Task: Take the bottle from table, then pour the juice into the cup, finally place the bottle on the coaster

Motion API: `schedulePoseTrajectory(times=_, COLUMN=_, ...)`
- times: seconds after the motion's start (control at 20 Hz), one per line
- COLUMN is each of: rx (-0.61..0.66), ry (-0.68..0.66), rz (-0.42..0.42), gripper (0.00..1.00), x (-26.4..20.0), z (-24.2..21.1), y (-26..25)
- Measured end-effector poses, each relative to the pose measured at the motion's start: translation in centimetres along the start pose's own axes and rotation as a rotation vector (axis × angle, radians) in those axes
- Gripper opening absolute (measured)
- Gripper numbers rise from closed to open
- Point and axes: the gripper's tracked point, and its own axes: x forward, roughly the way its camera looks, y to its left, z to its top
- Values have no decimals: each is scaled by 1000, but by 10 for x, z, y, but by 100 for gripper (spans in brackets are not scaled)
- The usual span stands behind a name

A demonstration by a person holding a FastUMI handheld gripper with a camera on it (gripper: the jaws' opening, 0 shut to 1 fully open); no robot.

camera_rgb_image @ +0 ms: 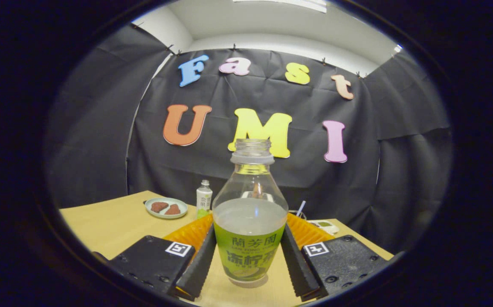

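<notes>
Bottle [249, 221] uncapped, upright on worktop [114, 221] at lower centre, between the fingers [204, 260], which flank it closely though contact is unclear; judged at the grasp stage, with pour and coaster placement left.

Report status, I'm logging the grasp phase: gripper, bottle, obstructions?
Hand-held gripper closed on bottle, both fingers pressing its label. Bottle upright, uncapped, part full. Small bottle and plate beyond, apart.

The table [114, 226] is a light wooden surface. Standing on it: an uncapped bottle [249, 213] between the gripper [248, 260] fingers, which flank its sides. Beyond: a plate [166, 207] and a small bottle [204, 198].
</notes>
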Motion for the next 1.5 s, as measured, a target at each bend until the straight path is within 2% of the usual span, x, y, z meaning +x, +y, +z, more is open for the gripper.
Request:
schedulePoseTrajectory(times=0.15, rx=66, ry=36, rz=-3, gripper=81, x=19, z=-17, y=-2)
schedulePoseTrajectory(times=0.45, rx=137, ry=128, rz=-77, gripper=81, x=60, z=-62, y=-36)
schedulePoseTrajectory(times=0.7, rx=214, ry=160, rz=-94, gripper=82, x=72, z=-93, y=-42)
schedulePoseTrajectory(times=0.8, rx=206, ry=174, rz=-98, gripper=82, x=76, z=-103, y=-41)
schedulePoseTrajectory(times=0.95, rx=196, ry=129, rz=-143, gripper=82, x=74, z=-104, y=-46)
schedulePoseTrajectory(times=1.05, rx=207, ry=175, rz=-101, gripper=82, x=75, z=-115, y=-32)
schedulePoseTrajectory(times=1.4, rx=149, ry=197, rz=-89, gripper=85, x=71, z=-126, y=-24)
schedulePoseTrajectory(times=1.5, rx=150, ry=203, rz=-78, gripper=97, x=69, z=-125, y=-22)
